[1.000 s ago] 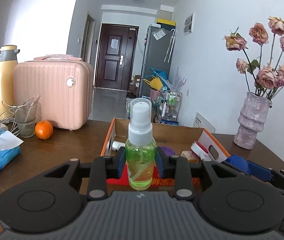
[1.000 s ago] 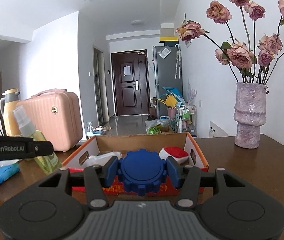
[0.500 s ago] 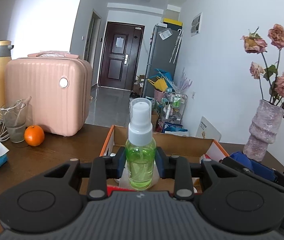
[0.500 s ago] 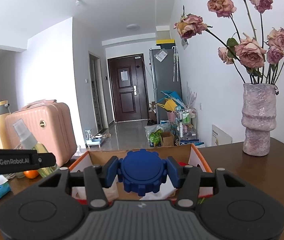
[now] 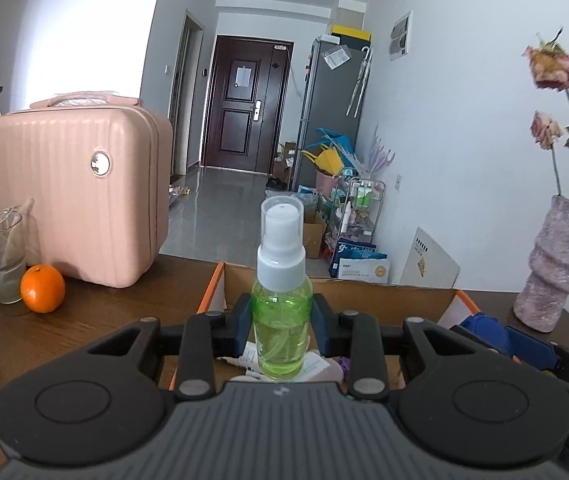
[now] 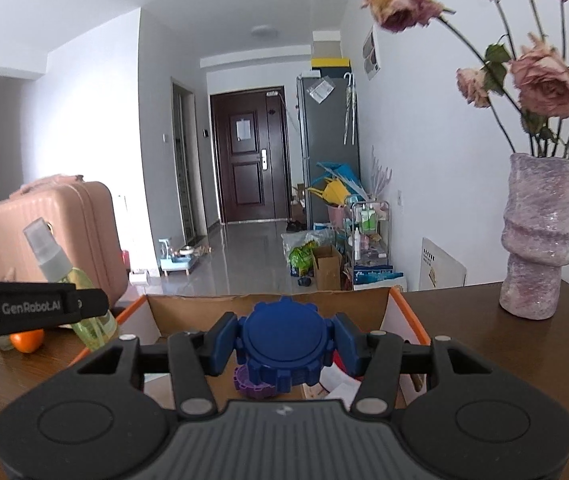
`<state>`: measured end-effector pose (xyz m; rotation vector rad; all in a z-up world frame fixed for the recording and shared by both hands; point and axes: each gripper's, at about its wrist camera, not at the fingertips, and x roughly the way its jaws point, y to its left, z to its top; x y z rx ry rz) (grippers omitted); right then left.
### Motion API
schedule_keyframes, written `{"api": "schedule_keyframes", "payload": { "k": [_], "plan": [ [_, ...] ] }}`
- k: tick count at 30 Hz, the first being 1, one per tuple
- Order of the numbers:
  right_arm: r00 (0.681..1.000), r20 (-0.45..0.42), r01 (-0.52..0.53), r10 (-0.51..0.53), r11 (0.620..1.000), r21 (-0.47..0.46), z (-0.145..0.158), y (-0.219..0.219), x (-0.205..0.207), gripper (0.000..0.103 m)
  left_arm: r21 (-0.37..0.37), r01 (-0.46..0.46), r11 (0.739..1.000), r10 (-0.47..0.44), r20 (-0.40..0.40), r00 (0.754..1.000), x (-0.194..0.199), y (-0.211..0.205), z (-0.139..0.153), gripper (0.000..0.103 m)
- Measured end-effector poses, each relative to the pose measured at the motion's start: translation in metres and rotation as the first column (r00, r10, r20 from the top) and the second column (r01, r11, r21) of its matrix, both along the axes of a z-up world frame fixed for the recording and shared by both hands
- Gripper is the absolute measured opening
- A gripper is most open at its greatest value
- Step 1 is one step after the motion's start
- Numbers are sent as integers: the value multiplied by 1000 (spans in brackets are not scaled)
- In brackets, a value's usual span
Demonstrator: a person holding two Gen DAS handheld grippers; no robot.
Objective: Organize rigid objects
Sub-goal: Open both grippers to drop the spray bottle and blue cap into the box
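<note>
- The left gripper point(image 5: 281, 326) is clamped on a green spray bottle point(image 5: 281, 320), held upright above the near end of an open cardboard box point(image 5: 364, 294).
- The right gripper point(image 6: 280, 338) is clamped on a blue gear-edged disc point(image 6: 280, 344), held over the same box, above a purple gear point(image 6: 250, 382) lying inside.
- The box sits on a brown worktop point(image 5: 96, 312).
- To its left stand a pink case point(image 5: 72, 196), a glass point(image 5: 0, 256) and an orange point(image 5: 42, 289).
- To its right stands a vase point(image 6: 540, 236) of dried roses.

Green spray bottle point(image 5: 281, 322), blue gear toy point(image 6: 280, 344), pink ribbed suitcase point(image 5: 72, 196), orange fruit point(image 5: 42, 288)
</note>
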<state>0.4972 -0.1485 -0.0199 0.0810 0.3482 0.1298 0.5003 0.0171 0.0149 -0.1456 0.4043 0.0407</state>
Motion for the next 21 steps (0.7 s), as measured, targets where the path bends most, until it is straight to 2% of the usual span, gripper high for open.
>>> {"api": "schedule_keyframes", "payload": {
  "k": [12, 21],
  "plan": [
    [997, -81, -13, 8, 998, -64, -8, 9, 38, 52, 56, -14, 998, 17, -59, 998, 48, 7, -24, 32],
    [994, -112, -21, 11, 996, -87, -14, 13, 38, 52, 67, 5, 998, 2, -98, 995, 58, 9, -35, 32]
  ]
}}
